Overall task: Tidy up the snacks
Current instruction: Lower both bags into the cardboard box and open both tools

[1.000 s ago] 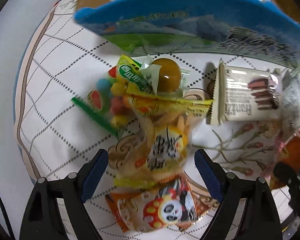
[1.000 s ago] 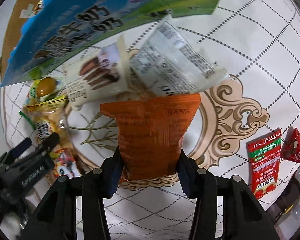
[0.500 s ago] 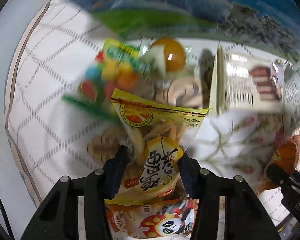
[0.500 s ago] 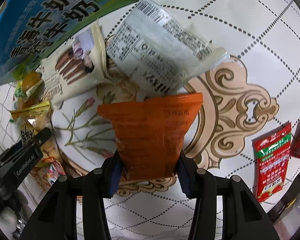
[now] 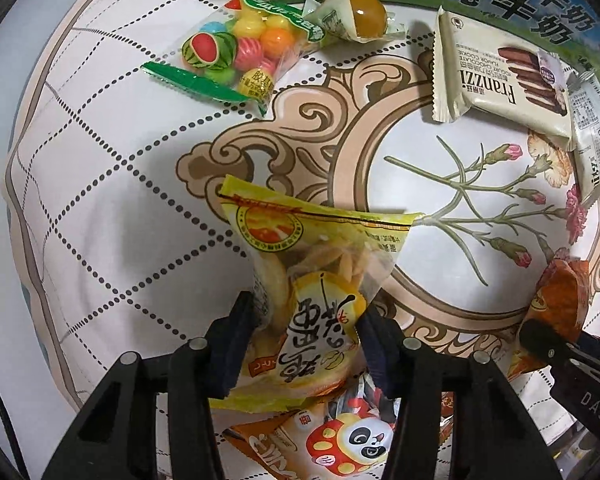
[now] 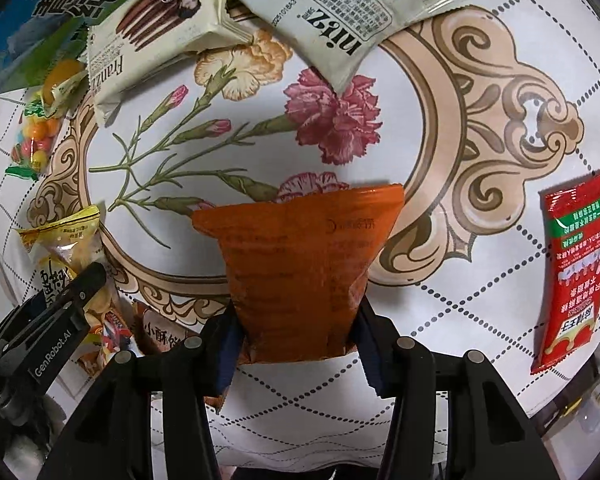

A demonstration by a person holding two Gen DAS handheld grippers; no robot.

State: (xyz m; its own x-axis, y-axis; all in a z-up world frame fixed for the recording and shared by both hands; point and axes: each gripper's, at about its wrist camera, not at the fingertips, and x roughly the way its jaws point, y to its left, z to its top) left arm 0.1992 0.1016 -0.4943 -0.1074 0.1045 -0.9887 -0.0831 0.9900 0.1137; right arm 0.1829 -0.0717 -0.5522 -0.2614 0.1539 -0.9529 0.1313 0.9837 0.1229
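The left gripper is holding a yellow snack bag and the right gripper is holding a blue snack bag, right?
Not quite. The right gripper is shut on an orange snack bag, not a blue one; the right wrist view shows it pinched between the fingers. The rest is right: the left gripper is holding the yellow snack bag, as the left wrist view shows.

The yellow snack bag [image 5: 316,280] is glossy, part-clear plastic film, as is the candy bag [image 5: 236,56] at eleven o'clock. The orange packet [image 6: 300,264] looks crinkled, shiny foil-plastic. The cookie pack [image 5: 496,80] at one o'clock has a satin wrapper. The tablecloth [image 5: 100,200] appears smooth, printed, faintly sheened. Gripper fingers [image 5: 232,344] are matt black plastic.
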